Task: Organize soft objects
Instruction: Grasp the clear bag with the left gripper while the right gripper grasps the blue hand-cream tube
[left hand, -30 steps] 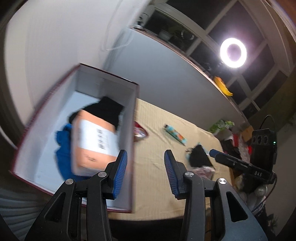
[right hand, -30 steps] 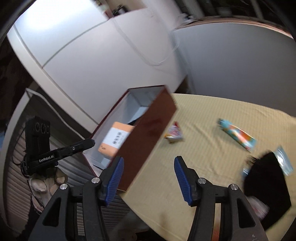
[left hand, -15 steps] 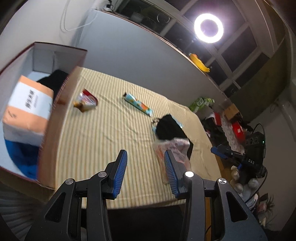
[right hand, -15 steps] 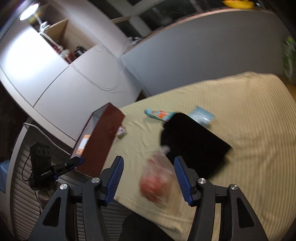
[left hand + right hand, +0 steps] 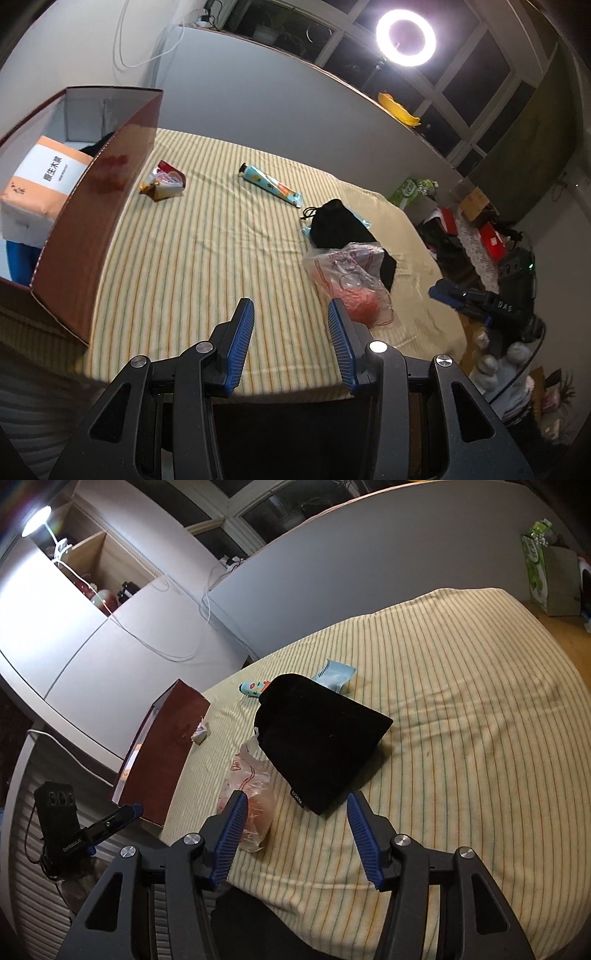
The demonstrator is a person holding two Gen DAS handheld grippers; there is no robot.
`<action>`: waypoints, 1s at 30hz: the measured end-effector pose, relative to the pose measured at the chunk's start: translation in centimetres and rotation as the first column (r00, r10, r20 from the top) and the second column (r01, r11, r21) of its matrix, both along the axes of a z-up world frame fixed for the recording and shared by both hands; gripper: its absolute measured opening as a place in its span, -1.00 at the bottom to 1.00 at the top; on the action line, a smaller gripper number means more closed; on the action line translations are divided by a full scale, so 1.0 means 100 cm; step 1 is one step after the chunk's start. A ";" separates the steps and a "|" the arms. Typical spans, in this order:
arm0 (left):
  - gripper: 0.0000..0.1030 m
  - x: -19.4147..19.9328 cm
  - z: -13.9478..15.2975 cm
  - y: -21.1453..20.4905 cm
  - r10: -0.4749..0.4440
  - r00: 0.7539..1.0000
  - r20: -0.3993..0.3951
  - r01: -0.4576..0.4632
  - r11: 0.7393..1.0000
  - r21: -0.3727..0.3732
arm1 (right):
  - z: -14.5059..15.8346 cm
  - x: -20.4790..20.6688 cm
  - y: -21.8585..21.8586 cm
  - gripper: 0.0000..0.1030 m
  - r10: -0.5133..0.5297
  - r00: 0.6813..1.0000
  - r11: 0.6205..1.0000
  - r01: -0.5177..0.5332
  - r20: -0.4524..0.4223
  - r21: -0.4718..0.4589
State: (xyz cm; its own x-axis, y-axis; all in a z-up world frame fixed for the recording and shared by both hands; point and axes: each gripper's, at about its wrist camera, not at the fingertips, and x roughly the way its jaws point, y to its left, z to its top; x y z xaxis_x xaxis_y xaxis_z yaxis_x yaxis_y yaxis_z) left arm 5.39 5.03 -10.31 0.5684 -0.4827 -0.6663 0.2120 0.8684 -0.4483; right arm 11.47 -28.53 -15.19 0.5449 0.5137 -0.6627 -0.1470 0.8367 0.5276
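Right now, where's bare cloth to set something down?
Free: the wide stretch between the box and the plastic bag, in front of the left gripper; also right of the black pouch. Crowded: pouch, bag, tube and blue packet cluster together; snack wrapper sits by the box.

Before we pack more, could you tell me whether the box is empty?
Not empty: the box already holds an orange pack, with dark and blue fabric beside it.

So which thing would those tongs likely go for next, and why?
Probably the right tongs ease forward and down onto the black pouch. Both tongs are open and empty, the pouch lies straight ahead of the right pair, and the box already holds other soft items.
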 end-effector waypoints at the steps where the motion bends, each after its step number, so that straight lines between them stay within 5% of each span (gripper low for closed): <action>1: -0.22 0.000 -0.001 -0.002 -0.004 1.000 0.000 0.004 1.000 0.002 | 0.001 0.003 0.001 0.01 0.006 1.000 1.000 -0.006 0.002 -0.009; 8: -0.01 -0.011 -0.007 -0.046 -0.084 0.996 0.030 0.081 0.992 0.101 | 0.019 0.020 0.010 0.01 0.060 0.997 0.995 -0.056 0.055 -0.078; 14: 0.17 -0.032 -0.006 -0.104 -0.129 0.984 0.121 0.094 0.962 0.256 | 0.015 0.030 0.004 0.01 0.063 0.997 0.996 -0.059 0.053 -0.072; 20: 0.26 -0.045 -0.012 -0.171 -0.194 0.942 0.273 0.040 0.875 0.482 | 0.001 0.034 -0.014 0.01 0.040 0.999 0.999 -0.039 0.015 -0.037; 25: 0.26 -0.036 -0.036 -0.203 -0.228 0.917 0.327 -0.033 0.774 0.632 | -0.005 0.035 -0.030 0.01 0.021 1.000 1.000 -0.021 -0.003 -0.010; 30: 0.27 -0.017 -0.046 -0.196 -0.178 0.930 0.321 -0.077 0.761 0.644 | -0.005 0.037 -0.035 0.01 0.021 1.000 1.000 -0.021 -0.008 -0.010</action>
